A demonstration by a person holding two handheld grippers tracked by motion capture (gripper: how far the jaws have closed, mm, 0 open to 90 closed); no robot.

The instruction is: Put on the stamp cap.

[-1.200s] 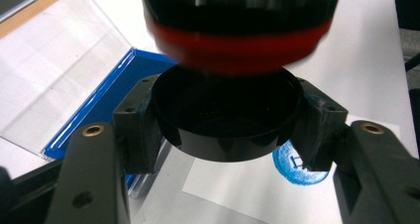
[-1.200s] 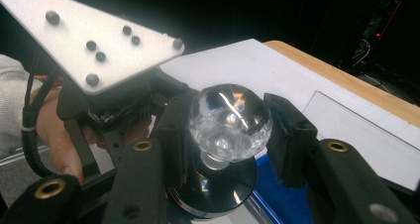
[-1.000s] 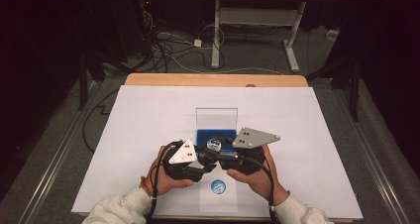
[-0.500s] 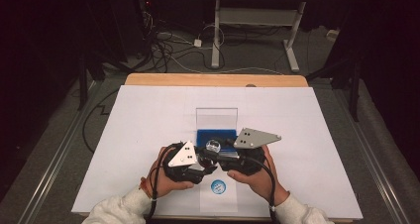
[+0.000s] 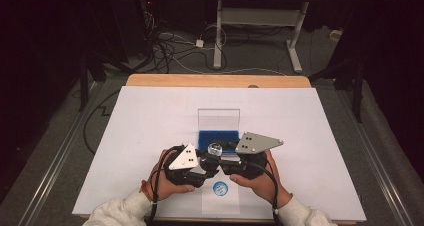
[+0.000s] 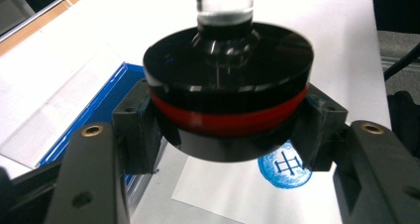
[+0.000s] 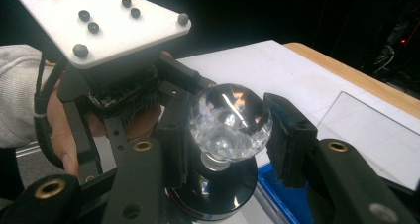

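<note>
My left gripper (image 6: 223,135) clamped on stamp (image 6: 229,92) by black-red base, held above paper near blue ink pad (image 5: 218,137). Right gripper (image 7: 228,135) jaws apart beside crystal knob (image 7: 229,122) (slick, probably brittle). Grip base; feels rigid, weighty.

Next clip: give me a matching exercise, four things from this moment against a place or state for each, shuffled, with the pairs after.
Things
1. black stamp base
2. clear knob
3. blue ink mark
4. blue tray

Places or states
A. printed on the paper slip, near the table's front edge
B. between the right claw's jaws
C. on the table, clear lid raised behind it
D. clamped by the left claw, above the paper

Pairs: 1-D, 2-B, 3-A, 4-C
</note>
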